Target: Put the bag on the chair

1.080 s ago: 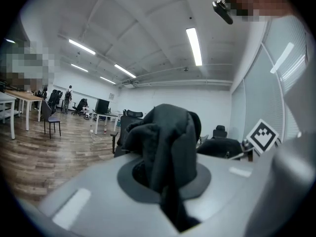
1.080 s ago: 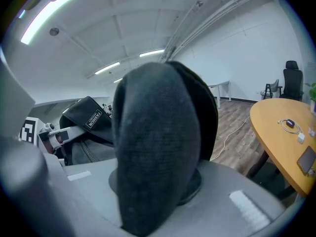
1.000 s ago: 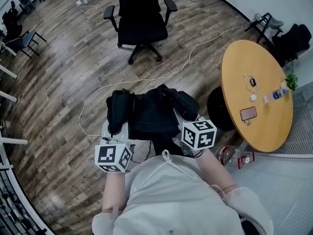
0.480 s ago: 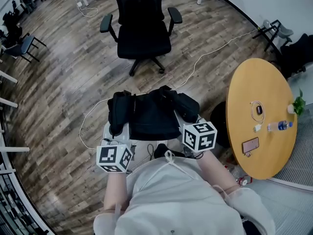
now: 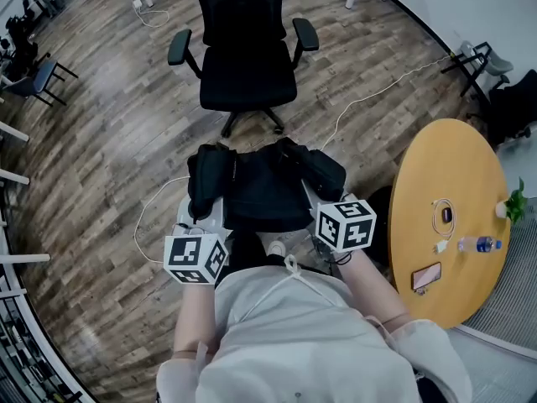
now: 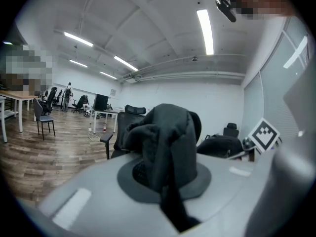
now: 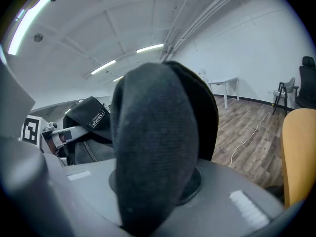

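Note:
The black bag (image 5: pixel 264 187) hangs in the air between my two grippers, in front of the person's chest. My left gripper (image 5: pixel 204 217) is shut on a bag strap (image 6: pixel 168 142) at the bag's left end. At the right end my right gripper (image 5: pixel 315 200) is shut on a thick padded strap (image 7: pixel 158 147). The black office chair (image 5: pixel 243 49) stands just beyond the bag with its seat facing me and nothing on it. In the left gripper view its back (image 6: pixel 132 110) shows behind the strap.
A round yellow table (image 5: pixel 424 191) with a phone, a bottle and a cable stands to the right. A white cable (image 5: pixel 369 99) runs across the wooden floor. Another chair (image 5: pixel 33 65) stands far left, and dark gear (image 5: pixel 513 103) lies at the right edge.
Both grippers have carried the bag forward towards the office chair, which is now closer. The yellow table has slid off to the right. The grips are unchanged.

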Motion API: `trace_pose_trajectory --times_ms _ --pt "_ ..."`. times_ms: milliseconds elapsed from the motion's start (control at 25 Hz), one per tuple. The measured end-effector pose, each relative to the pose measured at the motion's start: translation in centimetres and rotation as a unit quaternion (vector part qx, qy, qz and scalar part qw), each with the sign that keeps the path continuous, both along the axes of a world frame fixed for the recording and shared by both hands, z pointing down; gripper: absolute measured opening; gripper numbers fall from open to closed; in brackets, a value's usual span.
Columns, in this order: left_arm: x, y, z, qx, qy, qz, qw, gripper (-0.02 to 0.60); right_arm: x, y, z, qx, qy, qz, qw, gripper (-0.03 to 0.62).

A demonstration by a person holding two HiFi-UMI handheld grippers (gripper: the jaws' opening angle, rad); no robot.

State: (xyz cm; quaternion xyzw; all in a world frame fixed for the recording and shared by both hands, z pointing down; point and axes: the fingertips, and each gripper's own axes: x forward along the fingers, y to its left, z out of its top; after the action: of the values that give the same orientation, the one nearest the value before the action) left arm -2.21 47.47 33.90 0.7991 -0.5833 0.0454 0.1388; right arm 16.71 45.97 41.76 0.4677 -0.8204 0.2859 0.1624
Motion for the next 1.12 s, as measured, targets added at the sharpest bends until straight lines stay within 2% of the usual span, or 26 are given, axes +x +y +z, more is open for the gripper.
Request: trace_pose_trajectory --times_ms 280,480,840,1120 --pt "-0.4 -6.1 2.8 -0.001 0.006 0.022 0.9997 0.026 -0.3 -5.3 2.7 -0.002 0.003 0.017 1.000 0.023" --pt "-2.8 -17.4 1.0 -0.021 0.012 0.043 0.9988 0.026 -2.7 -15.6 0.8 -0.023 0.007 0.037 0.999 0.023" --pt "-8.7 -35.2 0.6 -0.030 0.020 0.082 0.9960 0.026 -8.7 -31.7 0.1 -0.030 0.009 0.070 0.997 0.023" --pt "-12.5 -45.9 0.5 -0.033 0.025 0.096 0.9945 0.026 -12.4 -42.3 -0.2 -0.031 0.006 0.085 0.996 0.023"
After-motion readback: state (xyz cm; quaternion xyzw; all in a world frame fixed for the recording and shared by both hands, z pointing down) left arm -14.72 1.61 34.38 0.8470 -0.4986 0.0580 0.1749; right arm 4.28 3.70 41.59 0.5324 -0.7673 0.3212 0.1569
